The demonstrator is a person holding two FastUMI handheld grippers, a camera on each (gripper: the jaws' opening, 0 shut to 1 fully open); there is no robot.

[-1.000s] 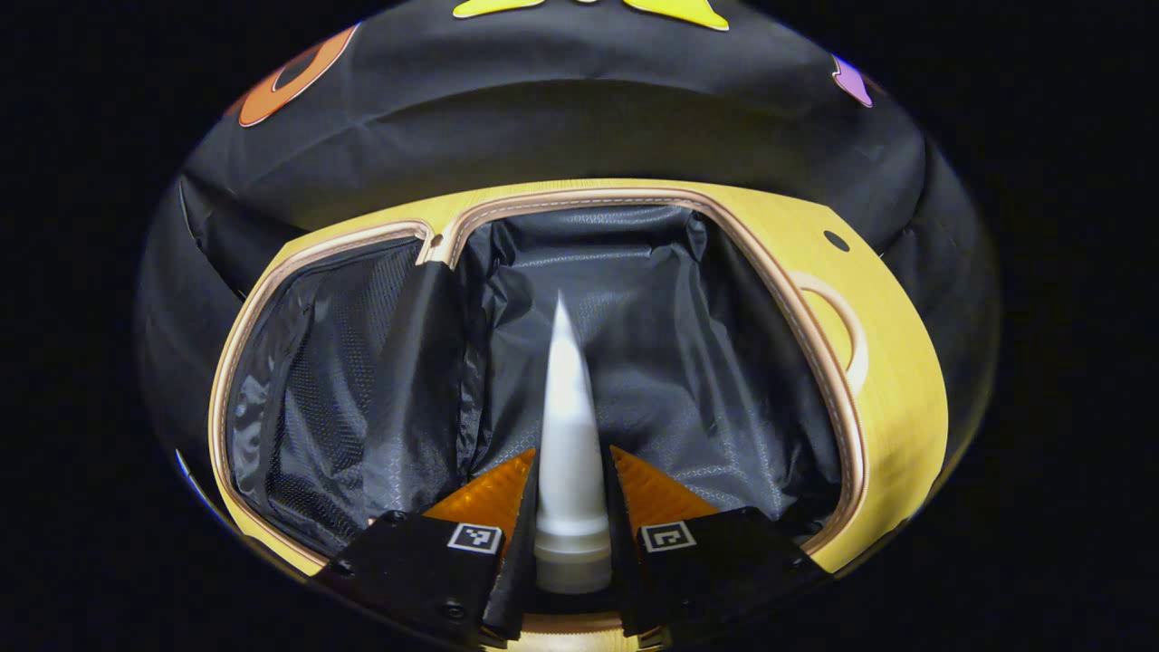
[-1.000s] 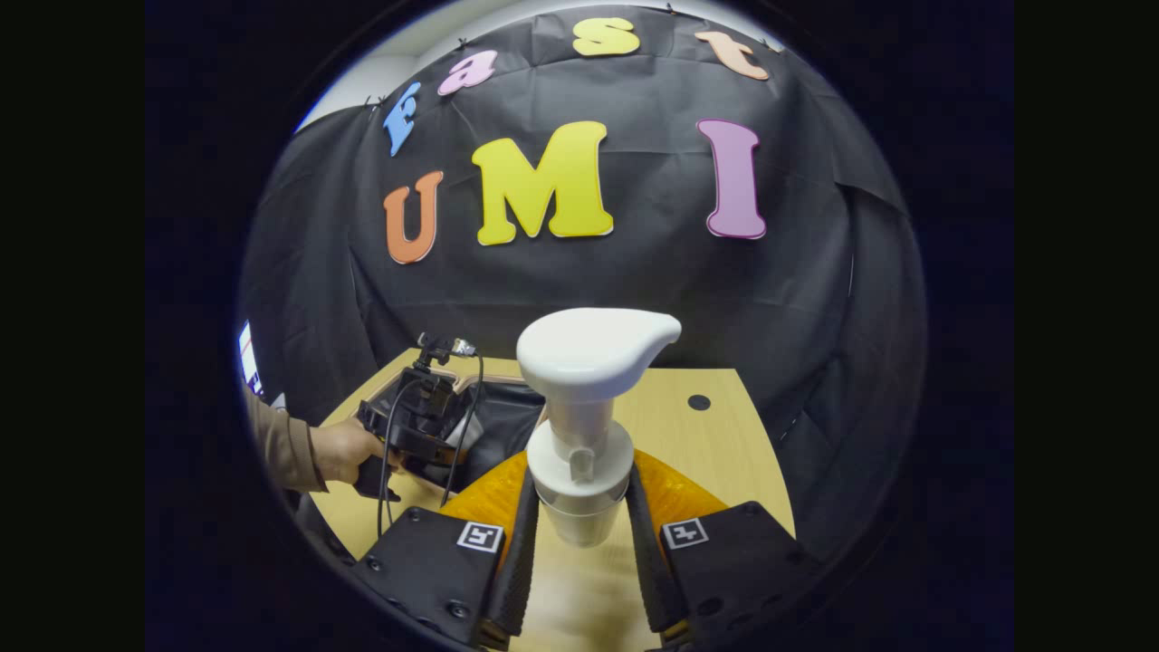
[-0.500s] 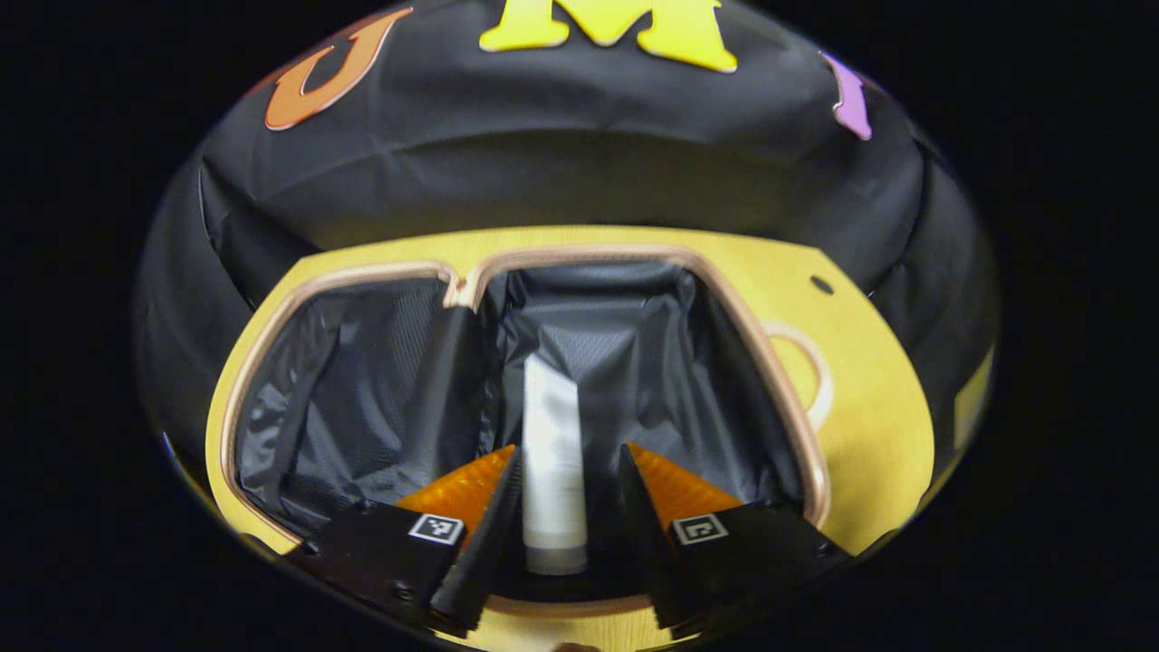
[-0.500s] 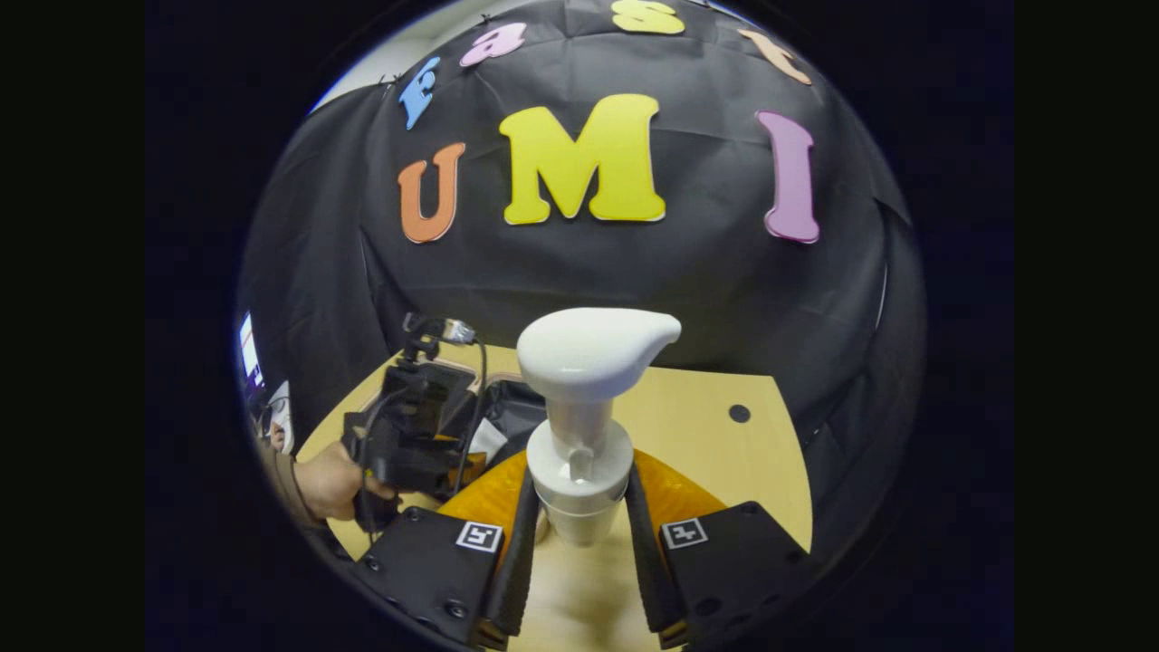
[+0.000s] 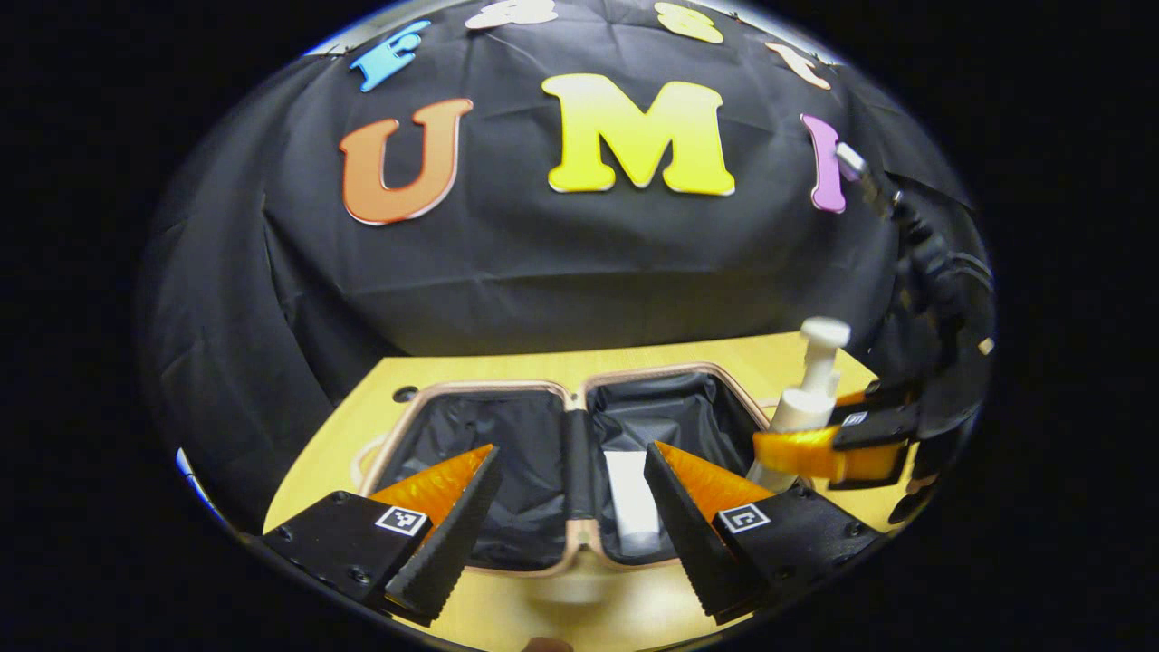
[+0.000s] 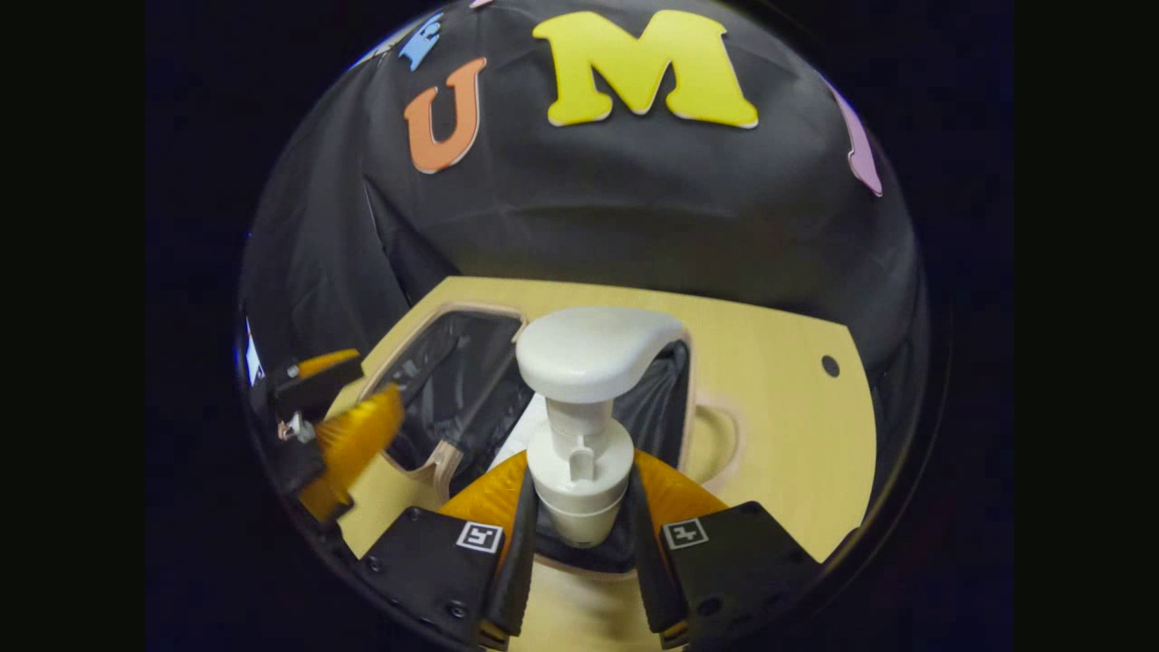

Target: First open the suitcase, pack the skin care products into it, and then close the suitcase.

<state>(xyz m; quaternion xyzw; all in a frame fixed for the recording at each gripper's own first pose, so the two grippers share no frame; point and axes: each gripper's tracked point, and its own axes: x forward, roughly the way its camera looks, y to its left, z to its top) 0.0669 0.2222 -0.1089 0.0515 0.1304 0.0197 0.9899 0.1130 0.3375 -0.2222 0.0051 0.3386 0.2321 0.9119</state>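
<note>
Two tongs: left tongs (image 5: pixel 570 507) gape apart above the open suitcase (image 5: pixel 561 444), where a white tube (image 5: pixel 631 503) lies; right tongs (image 6: pixel 579 543) clamp a pump bottle (image 6: pixel 584 426).

Under my claws I see a pale wooden table (image 5: pixel 471 367), a small round hole (image 6: pixel 829 366) near its far right corner.

Left gripper (image 5: pixel 570 507) released tube (image 5: pixel 631 503), apparently withdrew.
</note>
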